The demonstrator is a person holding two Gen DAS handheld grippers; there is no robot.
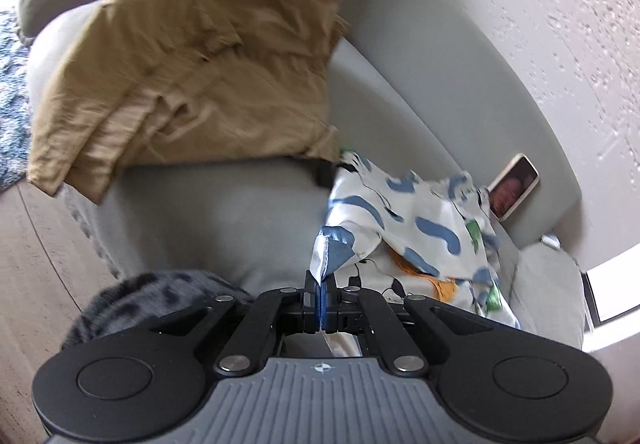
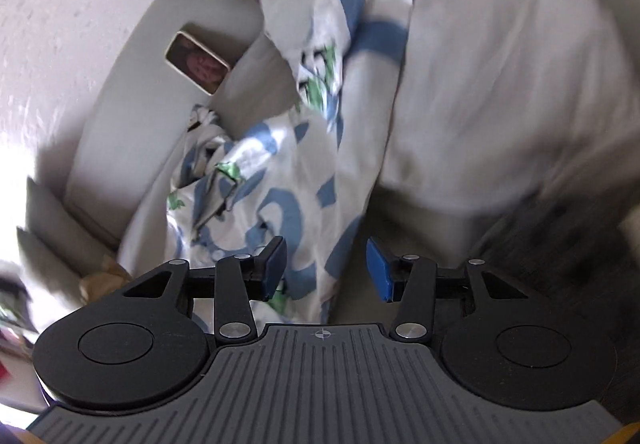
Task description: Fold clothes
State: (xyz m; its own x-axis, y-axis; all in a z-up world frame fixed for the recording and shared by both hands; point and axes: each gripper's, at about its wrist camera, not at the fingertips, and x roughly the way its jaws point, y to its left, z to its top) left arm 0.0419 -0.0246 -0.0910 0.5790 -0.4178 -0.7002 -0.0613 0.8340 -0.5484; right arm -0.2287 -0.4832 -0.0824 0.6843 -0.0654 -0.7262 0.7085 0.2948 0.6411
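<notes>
Our left gripper [image 1: 321, 298] pinches a corner of the printed cloth [image 1: 404, 220], which trails toward the right of the frame. Our right gripper [image 2: 326, 270] stands spread, the same cloth [image 2: 280, 180] just ahead, crumpled toward upper left.

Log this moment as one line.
left gripper: shut on printed cloth | right gripper: open over cloth | tan garment: on sofa

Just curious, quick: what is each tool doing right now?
Left tool: closed, holding the patterned cloth.
Right tool: open, holding nothing.
</notes>
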